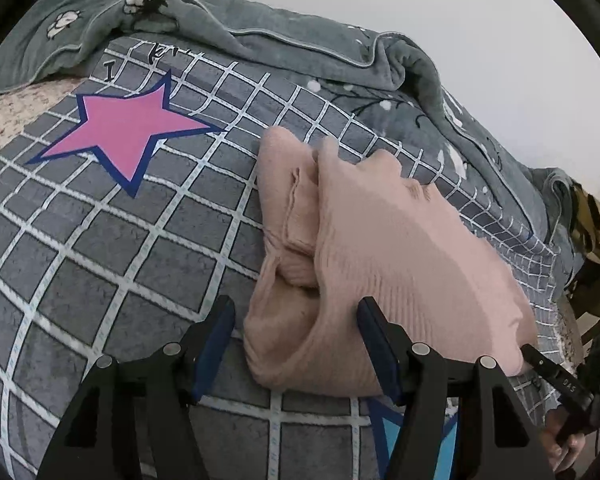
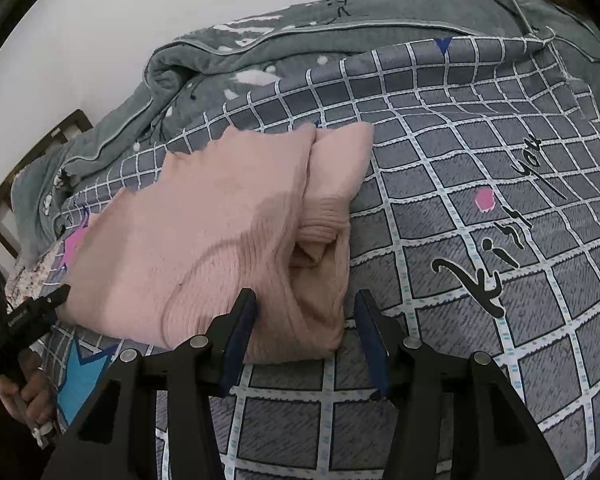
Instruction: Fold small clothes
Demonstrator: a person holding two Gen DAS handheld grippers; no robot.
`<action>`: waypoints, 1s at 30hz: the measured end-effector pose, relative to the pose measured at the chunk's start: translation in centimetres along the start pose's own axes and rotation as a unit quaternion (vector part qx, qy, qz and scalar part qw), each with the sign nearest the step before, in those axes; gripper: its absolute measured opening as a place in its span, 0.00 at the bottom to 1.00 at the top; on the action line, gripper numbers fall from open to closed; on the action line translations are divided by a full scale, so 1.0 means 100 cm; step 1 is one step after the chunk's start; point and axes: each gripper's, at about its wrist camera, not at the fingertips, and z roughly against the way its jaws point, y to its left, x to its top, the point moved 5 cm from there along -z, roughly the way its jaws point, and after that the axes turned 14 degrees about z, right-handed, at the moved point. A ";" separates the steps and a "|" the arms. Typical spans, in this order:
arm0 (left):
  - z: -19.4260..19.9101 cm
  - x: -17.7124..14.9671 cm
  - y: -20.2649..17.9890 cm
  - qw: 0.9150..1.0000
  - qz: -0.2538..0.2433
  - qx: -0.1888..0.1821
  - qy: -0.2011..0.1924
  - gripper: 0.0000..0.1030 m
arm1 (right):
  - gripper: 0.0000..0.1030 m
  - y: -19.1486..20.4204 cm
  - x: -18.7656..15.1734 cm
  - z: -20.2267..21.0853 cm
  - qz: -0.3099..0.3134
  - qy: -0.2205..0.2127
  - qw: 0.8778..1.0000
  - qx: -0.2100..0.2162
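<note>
A pink knit garment (image 1: 380, 248) lies folded into a thick bundle on the grey checked bedsheet (image 1: 100, 260). It also shows in the right wrist view (image 2: 204, 232). My left gripper (image 1: 296, 328) is open, with its fingers on either side of the bundle's near left corner. My right gripper (image 2: 306, 320) is open, with its fingers on either side of the bundle's near right corner. Neither gripper pinches the cloth. The right gripper's tip (image 1: 548, 368) shows past the garment's right edge in the left wrist view. The left gripper's tip (image 2: 44, 304) shows at the left in the right wrist view.
A grey-green blanket (image 1: 260, 28) is bunched along the far side of the bed against a white wall. The sheet carries a pink star (image 1: 128, 128), a blue star (image 2: 80, 372) and black lettering (image 2: 500, 240). A wooden bed frame (image 2: 28, 168) stands at the left.
</note>
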 end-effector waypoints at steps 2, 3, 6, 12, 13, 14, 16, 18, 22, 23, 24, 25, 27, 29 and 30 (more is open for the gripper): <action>-0.004 0.002 -0.002 1.000 -0.003 0.005 -0.002 0.60 | 0.49 0.003 0.001 -0.004 0.011 0.004 1.000 -0.010; -0.005 0.003 -0.002 1.000 -0.004 0.005 -0.002 0.60 | 0.49 0.005 0.001 -0.005 0.016 0.004 1.000 -0.013; -0.007 0.005 -0.002 1.000 -0.004 0.002 -0.001 0.59 | 0.49 0.006 0.001 -0.005 0.021 0.005 1.000 -0.012; 0.008 -0.002 0.010 1.000 0.015 -0.015 0.008 0.43 | 0.48 0.003 0.000 -0.003 0.014 0.008 1.000 0.002; 0.010 -0.003 0.011 1.000 0.012 -0.018 0.009 0.43 | 0.46 0.003 0.000 -0.002 0.014 0.008 1.000 0.005; 0.011 -0.004 0.011 1.000 0.005 -0.018 0.008 0.43 | 0.46 0.002 -0.001 -0.001 0.012 0.007 1.000 0.012; 0.010 -0.005 0.012 1.000 -0.004 -0.014 0.007 0.43 | 0.46 0.001 -0.001 0.001 0.008 0.007 1.000 0.017; 0.010 -0.005 0.011 1.000 -0.011 -0.014 0.005 0.44 | 0.46 0.001 -0.001 0.001 0.006 0.008 1.000 0.018; 0.004 -0.004 0.008 1.000 -0.021 -0.006 -0.003 0.47 | 0.46 0.004 -0.002 -0.001 0.010 0.010 1.000 0.009; 0.002 -0.003 0.007 1.000 -0.024 -0.003 -0.004 0.48 | 0.46 0.006 -0.001 -0.002 0.014 0.011 1.000 0.005; 0.001 -0.002 0.006 1.000 -0.023 -0.002 -0.005 0.48 | 0.46 0.006 -0.002 -0.002 0.016 0.011 1.000 0.002; 0.000 -0.001 0.006 1.000 -0.020 -0.003 -0.006 0.48 | 0.46 0.007 -0.002 -0.002 0.018 0.012 1.000 0.000; -0.004 0.003 0.007 1.000 -0.007 -0.006 -0.005 0.48 | 0.46 0.007 -0.002 -0.002 0.019 0.013 1.000 -0.001; -0.005 0.005 0.007 1.000 0.005 -0.009 -0.005 0.48 | 0.46 0.007 -0.002 -0.003 0.021 0.014 1.000 -0.002; -0.006 0.005 0.008 1.000 0.010 -0.011 -0.006 0.48 | 0.46 0.007 -0.002 -0.003 0.022 0.015 1.000 -0.002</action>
